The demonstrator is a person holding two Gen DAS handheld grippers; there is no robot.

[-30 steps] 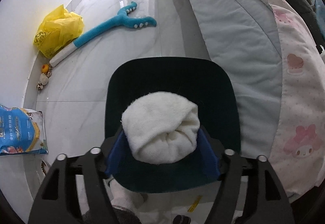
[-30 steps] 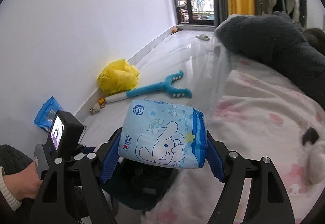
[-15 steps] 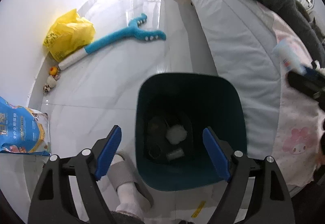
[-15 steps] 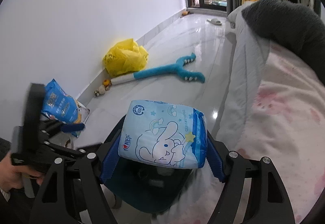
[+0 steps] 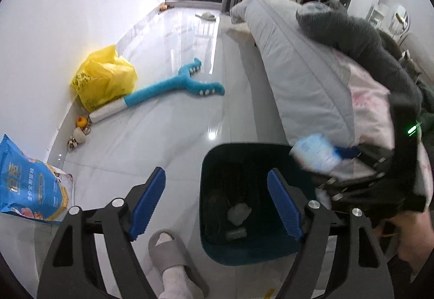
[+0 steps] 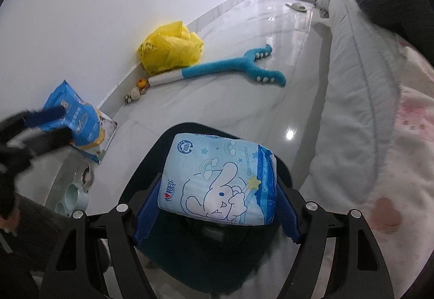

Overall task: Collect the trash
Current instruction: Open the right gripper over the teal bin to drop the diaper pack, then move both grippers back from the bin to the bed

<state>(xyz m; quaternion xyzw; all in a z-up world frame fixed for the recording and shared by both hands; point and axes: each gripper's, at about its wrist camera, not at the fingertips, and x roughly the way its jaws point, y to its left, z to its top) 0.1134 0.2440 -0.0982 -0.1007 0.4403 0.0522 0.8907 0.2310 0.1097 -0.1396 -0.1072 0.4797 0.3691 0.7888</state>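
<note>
A dark teal trash bin [image 5: 217, 253] stands on the floor beside the bed; scraps of trash [image 5: 238, 213] lie at its bottom. My left gripper [image 5: 217, 204] is open and empty, above the bin's left rim. My right gripper [image 6: 217, 198] is shut on a light blue tissue pack [image 6: 219, 182] with a cartoon rabbit, held right over the bin [image 6: 195, 266]. In the left wrist view the pack [image 5: 316, 153] shows blurred over the bin's right rim.
A bed with a grey quilt [image 5: 298, 73] and pink sheet runs along the right. A yellow bag [image 5: 104, 79], a blue plush toy [image 5: 176, 84], small toys [image 5: 78, 130] and a blue bag [image 5: 24, 187] lie by the left wall. My slippered foot [image 5: 171, 253] stands left of the bin.
My left gripper let the white wad drop into the bin, opened and drew back to the left. My right gripper carried the tissue pack from over the bed to above the bin.
</note>
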